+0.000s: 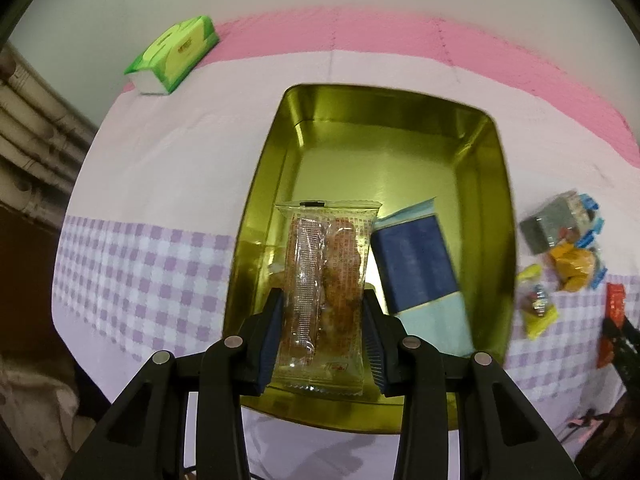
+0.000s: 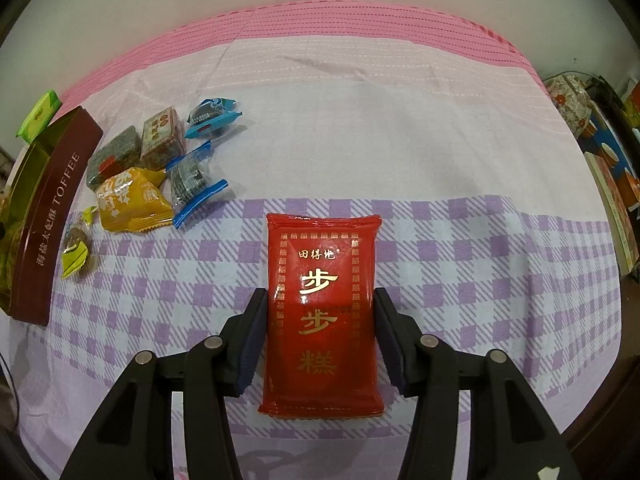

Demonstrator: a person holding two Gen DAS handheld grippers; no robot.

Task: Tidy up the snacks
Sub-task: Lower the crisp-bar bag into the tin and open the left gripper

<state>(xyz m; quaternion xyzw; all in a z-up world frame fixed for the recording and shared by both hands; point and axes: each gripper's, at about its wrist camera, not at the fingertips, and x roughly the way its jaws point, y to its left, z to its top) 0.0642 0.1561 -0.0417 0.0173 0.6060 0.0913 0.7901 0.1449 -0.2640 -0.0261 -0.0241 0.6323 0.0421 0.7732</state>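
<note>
Nearest the lens in the left wrist view: left gripper (image 1: pixel 323 294), black arms with dark blue pads, clamped on both long edges of a clear snack packet (image 1: pixel 326 264) with brownish pieces inside and red print. Packet held lengthwise along the fingers, above the near left part of an open gold tin (image 1: pixel 492 184). Inside the tin, just right of the held packet: a blue packet (image 1: pixel 416 264), dark blue at the far end and pale blue at the near end, lying at a slant. Rest of the tin floor bare and shiny. Tin resting on a tablecloth (image 1: pixel 160 200), white with a lilac check band near and a pink band far. Far left on the cloth, well apart from the tin: a green tissue pack (image 1: pixel 172 56). To the right of the tin, blurred: a cluster of loose snacks (image 1: pixel 568 248)

Nearest in the right wrist view: right gripper (image 2: pixel 320 292), pads meeting both long edges of a red packet (image 2: pixel 322 320) with gold characters, face up toward the camera. Cannot tell whether the red packet rests on the check cloth or hangs just above it. Far left: the tin's maroon side lettered TOFFEE. Between tin and red packet, the loose snacks: a yellow packet (image 2: pixel 132 200), two dark sweets in blue-ended wrappers (image 2: pixel 192 184), a brown square packet (image 2: pixel 162 138) touching a dark green block (image 2: pixel 114 158), and a small green-wrapped candy (image 2: pixel 76 248) nearest the tin
</note>
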